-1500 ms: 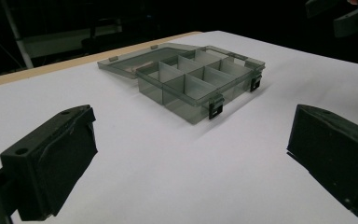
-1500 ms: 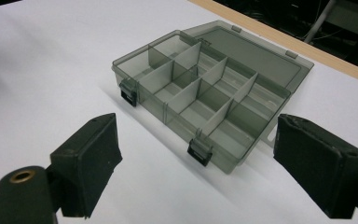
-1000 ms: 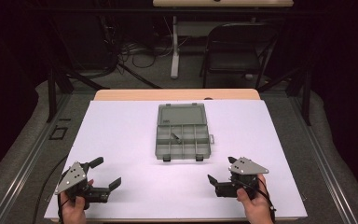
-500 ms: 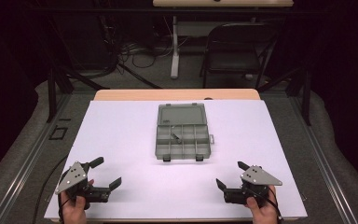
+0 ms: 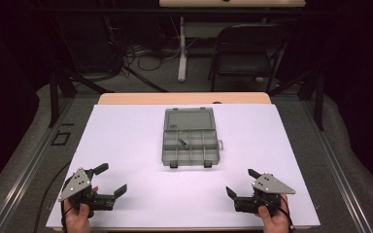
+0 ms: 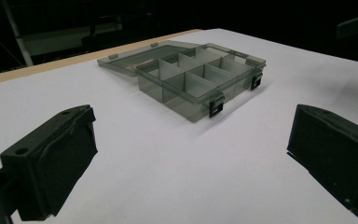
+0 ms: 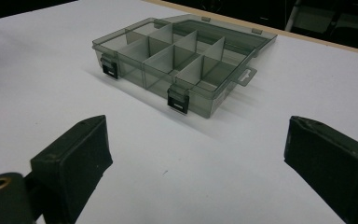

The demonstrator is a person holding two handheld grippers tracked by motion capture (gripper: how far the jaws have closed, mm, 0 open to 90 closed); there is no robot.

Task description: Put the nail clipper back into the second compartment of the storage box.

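— Looking down from the high view, where does everything sit?

— A smoky clear organizer box (image 5: 191,141) lies mid-counter with its lid (image 5: 190,118) folded flat behind it. One small dark piece (image 5: 183,143) rests in a middle compartment; I cannot tell what it is. The left tool (image 5: 110,178) and right tool (image 5: 238,182) hover near the counter's (image 5: 126,126) front edge, well apart from the box, each with jaws spread wide and nothing between them.

— What might go wrong from here?

— I judge the box light and its plastic slick. A one-sided push on a wall could slide or spin it on the white surface instead of gripping it. The two black latches (image 7: 177,100) hang off the front wall; a jaw could catch one. The thin dividers leave little space for a wide pad.

— And room to move?

— Plenty of bare counter on every side of the box. Both tools sit close to the near edge, so drawing back offers little margin.
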